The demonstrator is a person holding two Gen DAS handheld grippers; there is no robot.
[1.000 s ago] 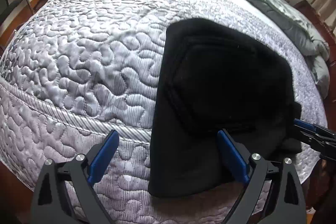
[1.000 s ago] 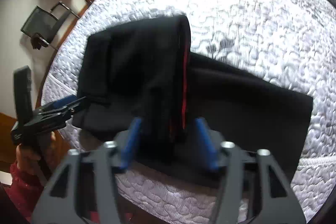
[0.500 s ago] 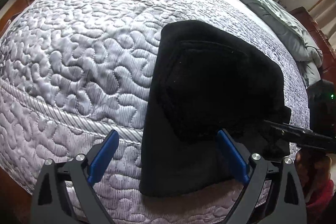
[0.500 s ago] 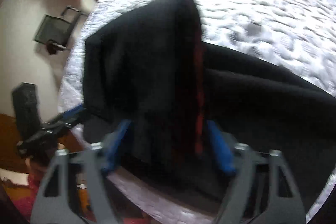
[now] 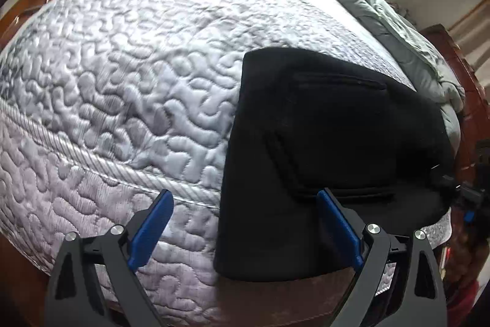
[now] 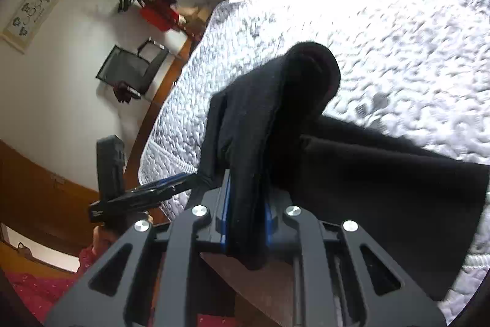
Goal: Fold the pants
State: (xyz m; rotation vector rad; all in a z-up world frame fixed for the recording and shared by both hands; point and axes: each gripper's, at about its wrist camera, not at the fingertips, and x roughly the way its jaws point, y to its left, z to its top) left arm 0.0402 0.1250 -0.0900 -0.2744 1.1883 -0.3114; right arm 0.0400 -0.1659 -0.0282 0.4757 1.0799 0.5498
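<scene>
The black pants (image 5: 321,137) lie folded on the quilted white mattress (image 5: 128,88), their near end hanging over its edge. My left gripper (image 5: 245,222) is open; its right finger sits over the pants' lower part and its left finger over the bare mattress side. My right gripper (image 6: 245,210) is shut on a thick bunch of the pants (image 6: 275,100) and lifts that fold above the rest of the cloth. The right gripper shows at the far right of the left wrist view (image 5: 465,198). The left gripper shows at the left of the right wrist view (image 6: 171,186).
A grey duvet (image 5: 398,20) is piled along the far side of the bed. Dark wooden furniture (image 5: 471,88) stands at the right. A black chair (image 6: 131,69), red items and a wall picture stand beyond the bed's left corner. The floor is wood.
My right gripper has closed on the folded pants and raised that bunch. My left gripper stayed open and drew back a little from the bed edge.
</scene>
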